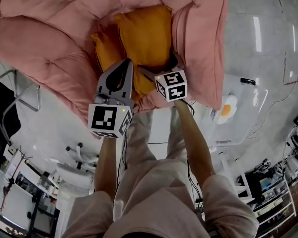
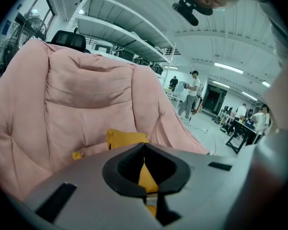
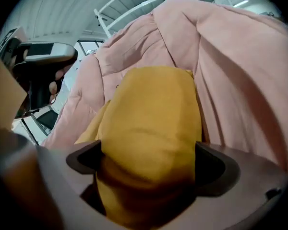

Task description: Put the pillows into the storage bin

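Two yellow pillows lie in the hollow of a big pink cushioned seat [image 1: 49, 38]: a larger one [image 1: 145, 33] and a second one [image 1: 105, 51] to its left. My right gripper [image 1: 159, 69] is at the larger pillow's near end. In the right gripper view its jaws stand wide and open, with that pillow [image 3: 153, 123] filling the gap between them. My left gripper [image 1: 125, 66] hovers just left of it, over the seat's front edge. It is shut and holds nothing. A pillow [image 2: 122, 138] shows beyond its tips [image 2: 144, 146].
White glossy floor surrounds the seat. To the right, a clear plastic container [image 1: 233, 125] sits on the floor with an orange and white thing [image 1: 227, 109] on it. A black chair [image 1: 2, 108] stands at the left, and shelving [image 1: 273, 192] at the lower right. People [image 2: 194, 87] stand far off.
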The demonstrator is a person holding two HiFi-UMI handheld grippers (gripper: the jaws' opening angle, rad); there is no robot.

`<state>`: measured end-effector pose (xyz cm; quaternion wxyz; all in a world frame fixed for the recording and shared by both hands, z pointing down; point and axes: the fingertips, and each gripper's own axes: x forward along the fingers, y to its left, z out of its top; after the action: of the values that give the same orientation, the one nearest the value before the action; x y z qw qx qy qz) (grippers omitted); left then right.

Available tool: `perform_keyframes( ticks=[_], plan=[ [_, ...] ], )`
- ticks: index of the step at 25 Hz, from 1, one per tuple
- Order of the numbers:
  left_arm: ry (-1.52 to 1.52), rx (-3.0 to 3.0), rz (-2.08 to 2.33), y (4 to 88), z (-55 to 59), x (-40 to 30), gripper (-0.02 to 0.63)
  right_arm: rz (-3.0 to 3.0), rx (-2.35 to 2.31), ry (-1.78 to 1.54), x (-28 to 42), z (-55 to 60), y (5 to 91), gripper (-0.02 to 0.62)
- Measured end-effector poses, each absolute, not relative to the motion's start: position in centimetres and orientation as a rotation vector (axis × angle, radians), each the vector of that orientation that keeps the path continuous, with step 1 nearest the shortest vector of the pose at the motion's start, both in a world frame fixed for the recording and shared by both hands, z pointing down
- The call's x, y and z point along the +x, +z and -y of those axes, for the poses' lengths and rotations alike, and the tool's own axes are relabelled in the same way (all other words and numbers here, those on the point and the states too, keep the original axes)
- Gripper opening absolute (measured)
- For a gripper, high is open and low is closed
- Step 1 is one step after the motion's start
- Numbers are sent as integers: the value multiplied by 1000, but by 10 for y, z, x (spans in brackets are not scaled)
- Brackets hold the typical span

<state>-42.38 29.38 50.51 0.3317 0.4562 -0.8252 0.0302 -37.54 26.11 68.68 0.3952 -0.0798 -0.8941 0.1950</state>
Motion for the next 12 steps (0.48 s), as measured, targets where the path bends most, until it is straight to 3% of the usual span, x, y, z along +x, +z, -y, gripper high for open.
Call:
perform_keyframes(
  ticks=[4,9,12],
  plan=[
    [71,1190,2158,504,-292,-422,11,2203,-245,506,-379,-264,693,572],
    [76,1189,2168,497,-293,-422,11,2228,-290,492,-375,-268,672,398],
    [83,1192,2181,490,-293,-424,11,2269,-300,483,-370,-270,651,339]
  ],
)
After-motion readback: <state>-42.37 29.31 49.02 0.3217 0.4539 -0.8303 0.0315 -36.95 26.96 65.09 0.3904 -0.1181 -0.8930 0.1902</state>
